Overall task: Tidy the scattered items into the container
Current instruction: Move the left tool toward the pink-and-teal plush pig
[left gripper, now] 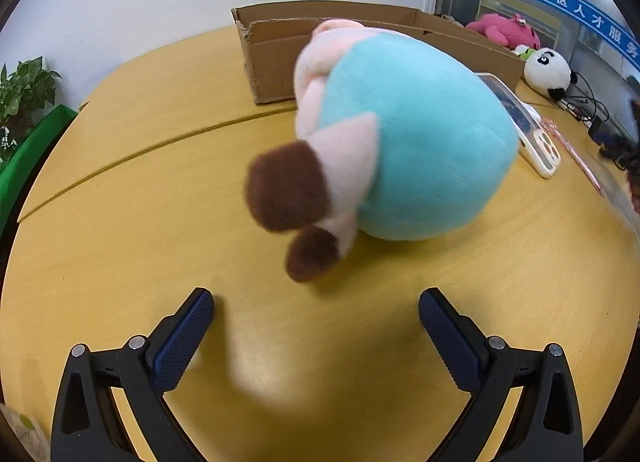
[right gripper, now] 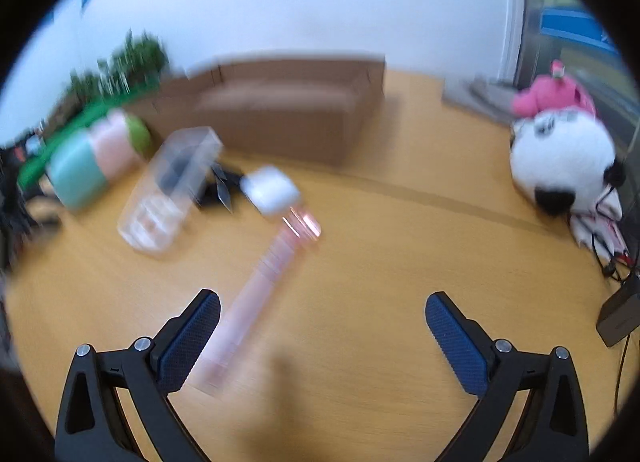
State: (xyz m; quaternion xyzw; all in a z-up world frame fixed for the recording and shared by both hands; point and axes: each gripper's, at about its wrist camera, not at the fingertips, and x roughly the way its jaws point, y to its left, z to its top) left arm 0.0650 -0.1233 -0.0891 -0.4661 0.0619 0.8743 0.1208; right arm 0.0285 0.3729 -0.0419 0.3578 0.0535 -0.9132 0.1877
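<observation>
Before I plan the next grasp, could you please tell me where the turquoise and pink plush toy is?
In the left wrist view, the turquoise and pink plush toy lies on the yellow wooden table, ahead of the open left tool, before the brown cardboard box.

Fuzzy cloth plush toy (left gripper: pixel 400 133), matt cardboard box (left gripper: pixel 276 61), smooth wooden table (left gripper: pixel 160 246).

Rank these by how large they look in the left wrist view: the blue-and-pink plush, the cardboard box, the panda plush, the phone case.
1. blue-and-pink plush, though it is nearest the camera
2. cardboard box, partly hidden behind it
3. panda plush and phone case look alike; unranked.
</observation>
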